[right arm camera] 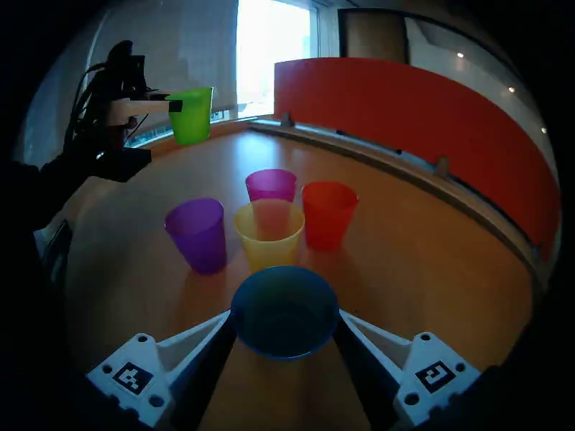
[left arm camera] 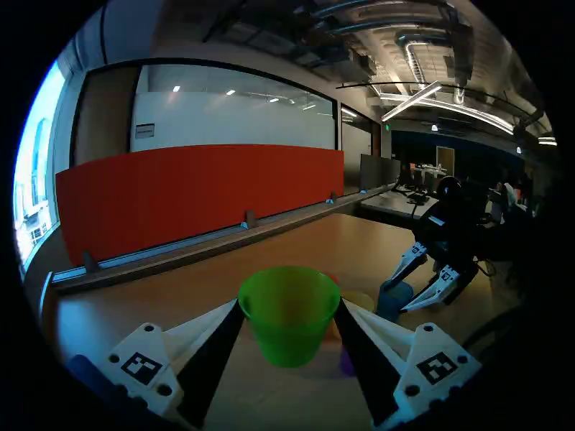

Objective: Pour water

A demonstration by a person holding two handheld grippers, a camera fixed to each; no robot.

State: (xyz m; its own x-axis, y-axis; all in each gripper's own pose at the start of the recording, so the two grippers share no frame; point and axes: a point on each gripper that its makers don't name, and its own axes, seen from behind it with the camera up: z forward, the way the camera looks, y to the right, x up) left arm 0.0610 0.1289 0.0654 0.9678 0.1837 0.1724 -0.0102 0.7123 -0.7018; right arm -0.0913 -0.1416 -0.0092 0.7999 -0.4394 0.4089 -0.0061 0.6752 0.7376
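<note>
Left gripper grips upright green cup, right gripper grips upright blue cup; green cup hangs well apart from blue cup, raised, far-left.

a wooden table carries four cups grouped close together: a purple cup on the left, a yellow cup just beside it, a magenta cup behind the yellow one, and a red cup on the right. a red partition runs along the table's far edge. a bright window stands past its left end. light strips hang overhead.
</note>
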